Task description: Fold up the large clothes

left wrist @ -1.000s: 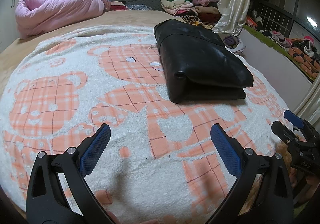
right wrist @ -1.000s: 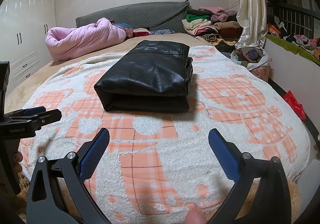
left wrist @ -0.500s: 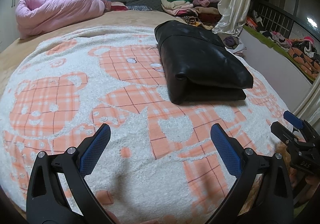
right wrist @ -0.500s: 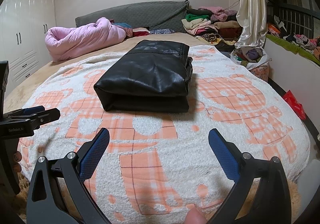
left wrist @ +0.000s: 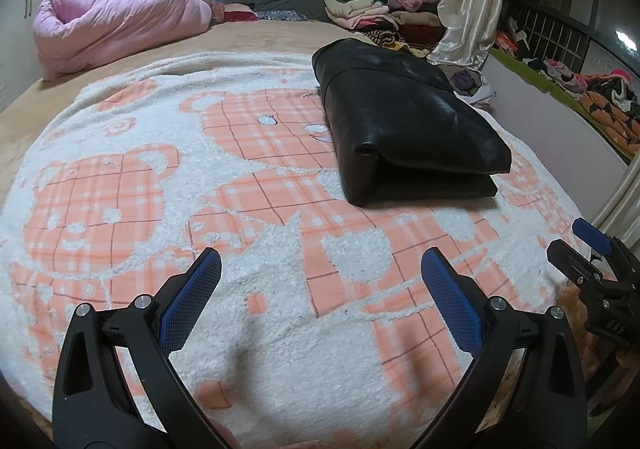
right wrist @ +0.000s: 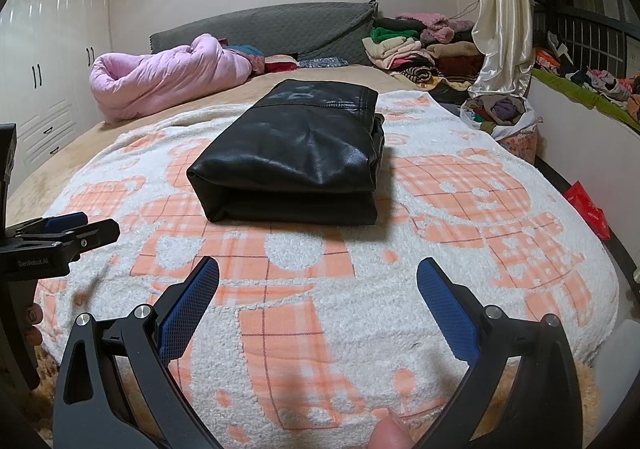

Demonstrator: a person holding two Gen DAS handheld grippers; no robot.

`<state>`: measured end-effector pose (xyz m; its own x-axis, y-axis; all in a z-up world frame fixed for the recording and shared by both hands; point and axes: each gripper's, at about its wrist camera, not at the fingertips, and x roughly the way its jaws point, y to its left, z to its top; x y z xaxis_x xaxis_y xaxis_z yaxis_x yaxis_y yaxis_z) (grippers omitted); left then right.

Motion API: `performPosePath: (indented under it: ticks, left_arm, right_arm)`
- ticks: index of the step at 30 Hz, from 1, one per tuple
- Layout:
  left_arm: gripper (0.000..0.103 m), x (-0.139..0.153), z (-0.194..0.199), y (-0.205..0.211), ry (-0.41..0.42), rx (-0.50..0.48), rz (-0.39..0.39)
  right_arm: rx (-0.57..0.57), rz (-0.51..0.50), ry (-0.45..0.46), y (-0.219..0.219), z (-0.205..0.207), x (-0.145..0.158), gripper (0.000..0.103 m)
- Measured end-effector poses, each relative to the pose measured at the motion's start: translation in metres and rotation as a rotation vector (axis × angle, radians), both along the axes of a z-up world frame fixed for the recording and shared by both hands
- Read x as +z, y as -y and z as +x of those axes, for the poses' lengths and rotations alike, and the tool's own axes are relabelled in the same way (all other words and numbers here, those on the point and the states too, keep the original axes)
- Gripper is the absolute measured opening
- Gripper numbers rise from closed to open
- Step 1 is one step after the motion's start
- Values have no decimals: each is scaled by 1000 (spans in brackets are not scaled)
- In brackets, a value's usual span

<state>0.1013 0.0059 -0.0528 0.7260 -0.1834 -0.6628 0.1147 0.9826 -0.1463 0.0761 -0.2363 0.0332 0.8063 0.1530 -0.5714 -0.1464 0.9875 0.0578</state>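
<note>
Black garment (right wrist: 296,153) folded compact, far on blanket (right wrist: 360,329). Left gripper (left wrist: 320,289), right gripper (right wrist: 318,295) spread wide, empty, near edge. Fold looks finished; next likely set aside.

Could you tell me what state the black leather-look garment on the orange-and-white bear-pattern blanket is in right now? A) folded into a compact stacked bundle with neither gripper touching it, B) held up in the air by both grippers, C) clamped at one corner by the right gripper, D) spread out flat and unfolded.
A: the black leather-look garment lies folded in layers on the orange-and-white bear-pattern blanket, while the left gripper and right gripper are open, well short of it.
</note>
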Motion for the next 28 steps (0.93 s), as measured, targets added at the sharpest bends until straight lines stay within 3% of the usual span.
performPosePath:
  ticks: [10,16,20,21,23,28]
  left_arm:
    - [94,-6,0,-3,-26,-8,-4]
    - [94,-13,5,-29,-80,42,-52]
    - [94,-12,17,-75,-88,146,-65]
    - [94,-12,20,-86,-90,170,-61]
    - [94,-10,28,-130,-98,280,-28]
    - [94,-8,40,-255,-142,532,-20]
  right_arm:
    - [-46,19,0,10,-4,6,99]
    - [-201,57,32,63,-20,26,99]
    - [-427,73,54,142,-37,33,99]
    - [-530,80,31,178,-44,30,99]
    - [-666,77,12,225,-55,21,99]
    - [-1086,84,-168,374,-100,-37,99]
